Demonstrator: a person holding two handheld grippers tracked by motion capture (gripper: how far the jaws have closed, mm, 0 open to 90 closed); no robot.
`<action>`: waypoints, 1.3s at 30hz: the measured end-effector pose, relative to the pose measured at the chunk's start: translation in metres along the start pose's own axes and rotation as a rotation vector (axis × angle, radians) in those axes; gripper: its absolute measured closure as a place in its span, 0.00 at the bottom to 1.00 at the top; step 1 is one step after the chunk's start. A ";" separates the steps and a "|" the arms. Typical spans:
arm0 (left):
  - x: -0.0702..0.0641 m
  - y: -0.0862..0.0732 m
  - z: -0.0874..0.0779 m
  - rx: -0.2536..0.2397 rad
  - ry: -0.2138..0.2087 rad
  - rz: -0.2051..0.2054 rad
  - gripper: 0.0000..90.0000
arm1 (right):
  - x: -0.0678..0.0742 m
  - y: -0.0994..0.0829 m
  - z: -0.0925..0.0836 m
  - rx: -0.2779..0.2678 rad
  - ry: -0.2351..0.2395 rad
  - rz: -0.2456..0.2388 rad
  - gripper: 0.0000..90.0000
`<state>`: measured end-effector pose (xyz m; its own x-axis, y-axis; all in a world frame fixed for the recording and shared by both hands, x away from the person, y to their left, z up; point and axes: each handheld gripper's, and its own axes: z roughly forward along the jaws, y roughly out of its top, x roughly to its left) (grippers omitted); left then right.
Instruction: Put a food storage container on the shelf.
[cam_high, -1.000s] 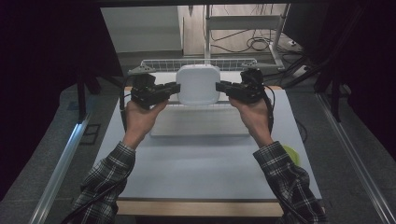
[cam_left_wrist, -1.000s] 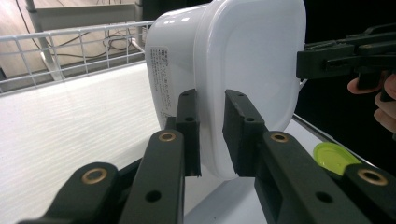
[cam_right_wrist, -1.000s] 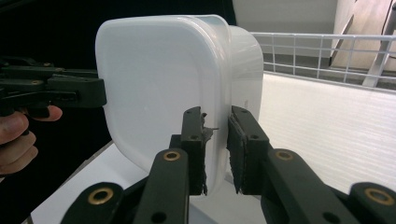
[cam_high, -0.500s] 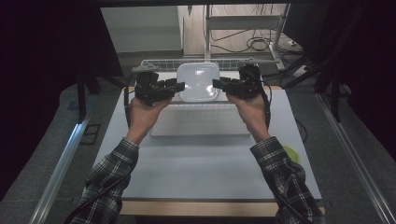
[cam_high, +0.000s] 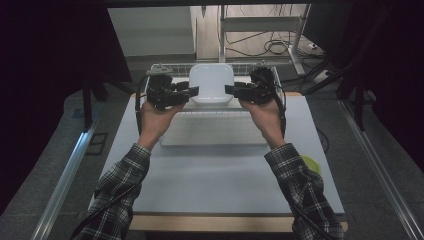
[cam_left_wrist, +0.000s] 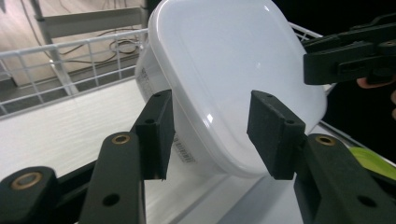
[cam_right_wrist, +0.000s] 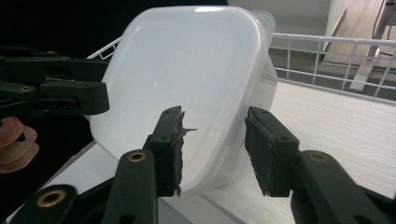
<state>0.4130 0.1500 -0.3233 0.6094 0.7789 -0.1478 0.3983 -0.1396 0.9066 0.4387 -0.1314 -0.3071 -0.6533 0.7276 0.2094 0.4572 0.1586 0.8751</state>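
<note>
High view: white tub (cam_high: 211, 82) sits in wire basket (cam_high: 165, 68) at table (cam_high: 215, 175) far edge, left gripper (cam_high: 192, 92) and right gripper (cam_high: 231, 90) flanking it. Left gripper view: jaws just opening, tub rim between, pads off. Right gripper view: same.

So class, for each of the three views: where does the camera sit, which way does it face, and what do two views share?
High view: above the person's side, facing forward and down on the table; forearms, hands, both grippers.
Left gripper view: on the left gripper, along its open jaws at the tub.
Right gripper view: on the right gripper, jaws open.
Shared: tub, wire basket.
</note>
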 end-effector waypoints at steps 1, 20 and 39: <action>0.001 0.001 0.001 0.002 0.002 -0.002 0.55 | 0.000 0.000 0.001 -0.001 -0.003 0.000 0.60; 0.008 0.009 0.012 -0.015 0.031 -0.021 0.49 | -0.003 0.009 0.011 -0.018 -0.095 -0.013 0.55; -0.008 -0.015 -0.015 -0.023 -0.107 0.012 0.16 | -0.001 -0.016 -0.023 -0.054 0.004 -0.045 0.29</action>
<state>0.3917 0.1552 -0.3293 0.6842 0.7075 -0.1767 0.3751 -0.1337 0.9173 0.4179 -0.1500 -0.3117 -0.6749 0.7177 0.1715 0.3945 0.1545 0.9058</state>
